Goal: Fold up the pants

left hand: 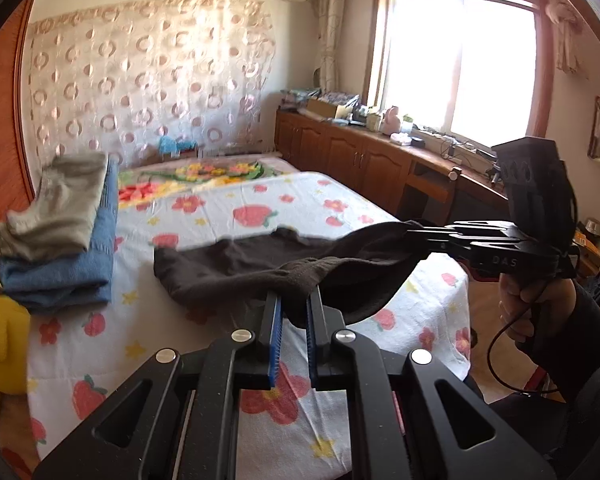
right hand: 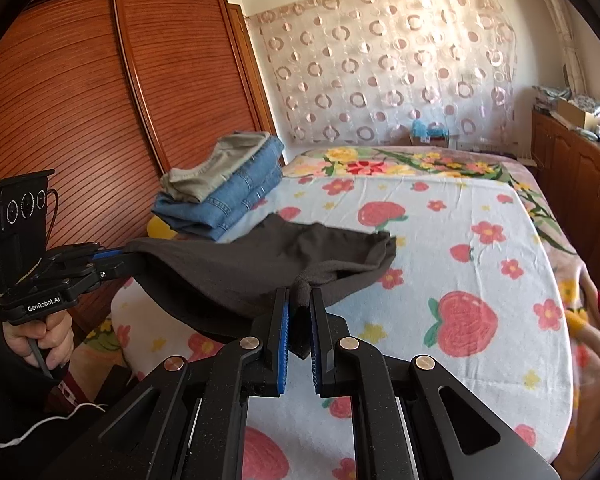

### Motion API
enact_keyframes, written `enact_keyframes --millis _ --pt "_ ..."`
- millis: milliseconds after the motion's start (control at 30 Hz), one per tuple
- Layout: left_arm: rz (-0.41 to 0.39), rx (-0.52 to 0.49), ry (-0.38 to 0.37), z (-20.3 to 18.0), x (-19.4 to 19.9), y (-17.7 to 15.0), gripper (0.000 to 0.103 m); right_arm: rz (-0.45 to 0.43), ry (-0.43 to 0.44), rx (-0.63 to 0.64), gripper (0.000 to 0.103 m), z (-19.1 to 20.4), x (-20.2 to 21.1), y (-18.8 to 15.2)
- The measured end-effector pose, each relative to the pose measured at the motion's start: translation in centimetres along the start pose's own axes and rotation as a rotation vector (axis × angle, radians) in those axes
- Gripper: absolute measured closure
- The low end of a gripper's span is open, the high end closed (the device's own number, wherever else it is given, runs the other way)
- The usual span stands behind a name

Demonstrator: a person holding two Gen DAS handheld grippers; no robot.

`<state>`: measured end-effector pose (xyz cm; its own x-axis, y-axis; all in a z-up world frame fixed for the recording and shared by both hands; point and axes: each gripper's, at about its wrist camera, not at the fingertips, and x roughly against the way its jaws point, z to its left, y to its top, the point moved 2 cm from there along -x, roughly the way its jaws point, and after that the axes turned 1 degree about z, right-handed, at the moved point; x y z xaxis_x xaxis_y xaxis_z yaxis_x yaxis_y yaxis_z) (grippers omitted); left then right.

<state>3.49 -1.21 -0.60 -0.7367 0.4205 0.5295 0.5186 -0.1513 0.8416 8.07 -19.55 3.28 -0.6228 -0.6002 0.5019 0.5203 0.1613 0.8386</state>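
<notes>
Nearby, folded jeans (right hand: 228, 204) stacked beside dark pants (right hand: 260, 264), both grippers' jaws clamped on its edge, bed (right hand: 480, 280) beneath.

Black left gripper (left hand: 294, 300) with blue ribbed pads (left hand: 275, 340), 4 silver pivot screws, right gripper (right hand: 299, 298) alike, black sleeves, black cable, white cord

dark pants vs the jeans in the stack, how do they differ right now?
The dark pants are dark brown, the jeans blue denim. The dark pants hang partly lifted, pinched in the left gripper and the right gripper; the jeans lie untouched. The jeans are folded under a grey-green garment; the dark pants are not yet folded. Both are on the bed.
</notes>
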Motion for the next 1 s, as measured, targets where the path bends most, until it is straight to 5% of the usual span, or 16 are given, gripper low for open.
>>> enact_keyframes --millis 367,1000 --pt "-0.003 -0.001 0.001 0.3 0.2 0.3 0.092 -0.026 -0.005 0.037 0.094 0.5 1.7 0.2" --pt "0.038 0.011 0.072 4.5 -7.2 2.8 0.092 0.004 -0.093 0.069 0.094 -2.3 -7.9 4.7"
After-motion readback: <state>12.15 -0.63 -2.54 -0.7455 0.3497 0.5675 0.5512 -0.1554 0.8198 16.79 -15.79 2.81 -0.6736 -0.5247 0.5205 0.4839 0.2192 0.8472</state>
